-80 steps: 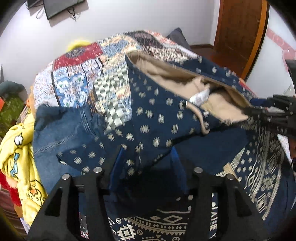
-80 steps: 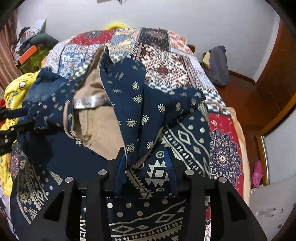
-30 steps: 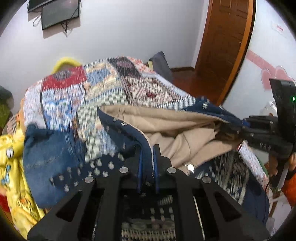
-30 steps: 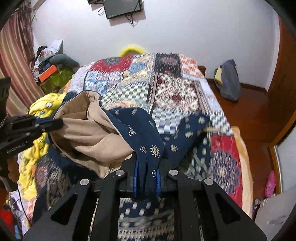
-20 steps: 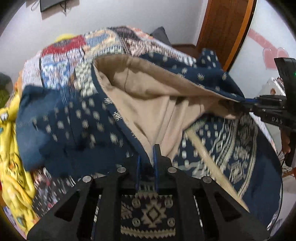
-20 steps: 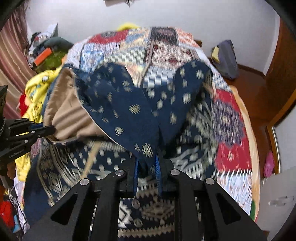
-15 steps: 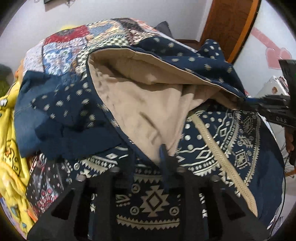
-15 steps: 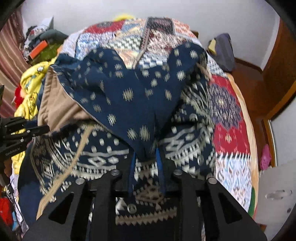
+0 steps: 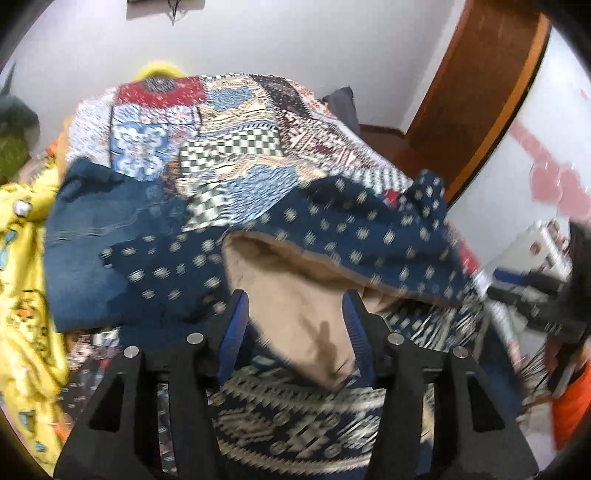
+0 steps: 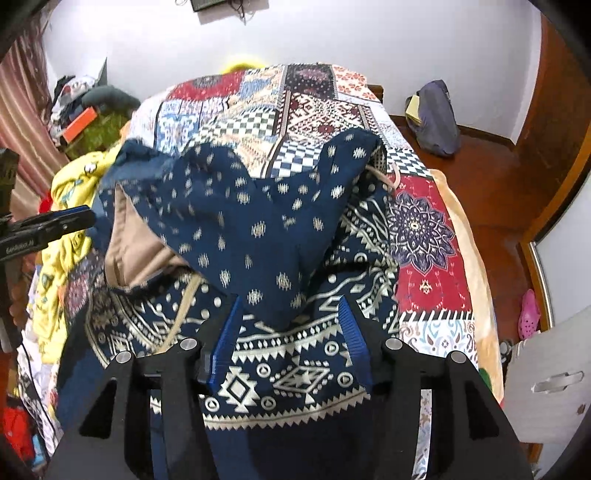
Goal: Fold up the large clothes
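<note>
- The navy patterned garment (image 10: 258,229) lies spread over the near part of the bed, its dotted upper layer folded down over a lower part printed with pale geometric bands (image 10: 295,373).
- In the left wrist view the same garment (image 9: 354,229) shows its tan lining (image 9: 299,314) turned outward in a wide flap; this view is blurred.
- The tan lining (image 10: 129,251) also shows at the garment's left edge in the right wrist view, with a tan drawstring (image 10: 184,306) running down across the printed bands.
- The right gripper (image 10: 291,325) hangs just above the garment's near fold; its blue fingers (image 10: 227,339) are spread wide and nothing is between them.
- The left gripper (image 9: 295,317) is likewise spread wide over the tan flap, its blue fingers (image 9: 236,325) gripping nothing; whether they touch the cloth I cannot tell.
- The left gripper (image 10: 48,225) also appears at the left edge of the right wrist view, beside the garment.
- A pair of denim jeans (image 9: 92,229) lies just beside the garment on the left, partly under the dotted cloth.
- Under everything is the patchwork quilt (image 10: 314,107) covering the bed.
- A yellow cartoon-print cloth (image 9: 22,295) is heaped at the bed's left edge.
- A dark bag (image 10: 436,118) sits on the wooden floor (image 10: 495,192) to the right of the bed, against the white wall (image 10: 369,33).
</note>
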A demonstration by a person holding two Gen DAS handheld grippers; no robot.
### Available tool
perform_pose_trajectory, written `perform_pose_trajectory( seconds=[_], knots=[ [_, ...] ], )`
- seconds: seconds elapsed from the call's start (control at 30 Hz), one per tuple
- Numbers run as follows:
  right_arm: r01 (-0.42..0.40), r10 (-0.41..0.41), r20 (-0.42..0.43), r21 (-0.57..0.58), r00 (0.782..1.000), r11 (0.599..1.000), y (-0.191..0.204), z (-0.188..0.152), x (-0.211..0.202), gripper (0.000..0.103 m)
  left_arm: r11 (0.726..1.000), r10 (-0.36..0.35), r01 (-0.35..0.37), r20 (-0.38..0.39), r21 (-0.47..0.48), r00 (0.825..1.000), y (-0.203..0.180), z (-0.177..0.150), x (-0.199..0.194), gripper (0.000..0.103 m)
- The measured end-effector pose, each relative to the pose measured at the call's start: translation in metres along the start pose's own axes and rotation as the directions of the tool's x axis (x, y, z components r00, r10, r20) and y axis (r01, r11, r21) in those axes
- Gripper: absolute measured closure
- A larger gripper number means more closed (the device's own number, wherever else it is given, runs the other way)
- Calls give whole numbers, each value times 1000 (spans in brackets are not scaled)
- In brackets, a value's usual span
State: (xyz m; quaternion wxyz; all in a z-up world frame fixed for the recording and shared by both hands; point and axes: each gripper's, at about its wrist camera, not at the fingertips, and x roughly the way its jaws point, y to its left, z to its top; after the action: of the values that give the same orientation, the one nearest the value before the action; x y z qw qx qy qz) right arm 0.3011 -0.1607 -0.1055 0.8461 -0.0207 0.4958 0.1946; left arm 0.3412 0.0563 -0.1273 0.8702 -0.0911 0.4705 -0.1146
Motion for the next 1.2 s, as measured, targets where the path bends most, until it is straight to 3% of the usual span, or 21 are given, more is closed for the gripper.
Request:
perform_pose_trajectory(
  seconds=[0.1, 0.27, 0.3, 0.37, 0.47, 0.63, 0.77, 0.93, 1.2],
  knots=[
    [0, -1, 9, 27, 1000, 1000, -2, 0, 3, 53, 997, -60, 59, -13, -58, 998, -1, 16, 19, 51],
    [8, -8, -1, 44, 1000, 999, -9, -7, 7, 53, 988, -59, 54, -35, -144, 998, 7, 31, 58, 52],
    [13, -12, -3, 42, 1000, 999, -10, -8, 7, 53, 988, -54, 49, -30, -147, 998, 8, 33, 63, 59],
    [23, -23, -6, 45, 1000, 999, -14, -11, 5, 53, 990, -38, 34, -31, -135, 999, 6, 34, 68, 78],
    [29, -29, -3, 64, 1000, 998, -23, -14, 0, 53, 996, -19, 18, -5, -91, 1000, -6, 33, 62, 89],
    [36, -38, 15, 91, 999, 995, -33, -14, -14, 53, 997, -68, 67, 60, 29, 996, -41, 22, 18, 91],
    [29, -33, 43, 89, 999, 996, -28, -13, -29, 53, 982, -125, 108, 105, 155, 987, -80, 1, -26, 92],
    [7, -12, 80, 54, 997, 999, -7, -12, -46, 53, 956, -189, 170, 57, 238, 980, -114, -39, -49, 92],
    [-2, 6, 83, -46, 997, 999, 33, -18, -53, 53, 956, -102, 133, -130, 262, 986, -117, -109, -14, 92]
  ],
)
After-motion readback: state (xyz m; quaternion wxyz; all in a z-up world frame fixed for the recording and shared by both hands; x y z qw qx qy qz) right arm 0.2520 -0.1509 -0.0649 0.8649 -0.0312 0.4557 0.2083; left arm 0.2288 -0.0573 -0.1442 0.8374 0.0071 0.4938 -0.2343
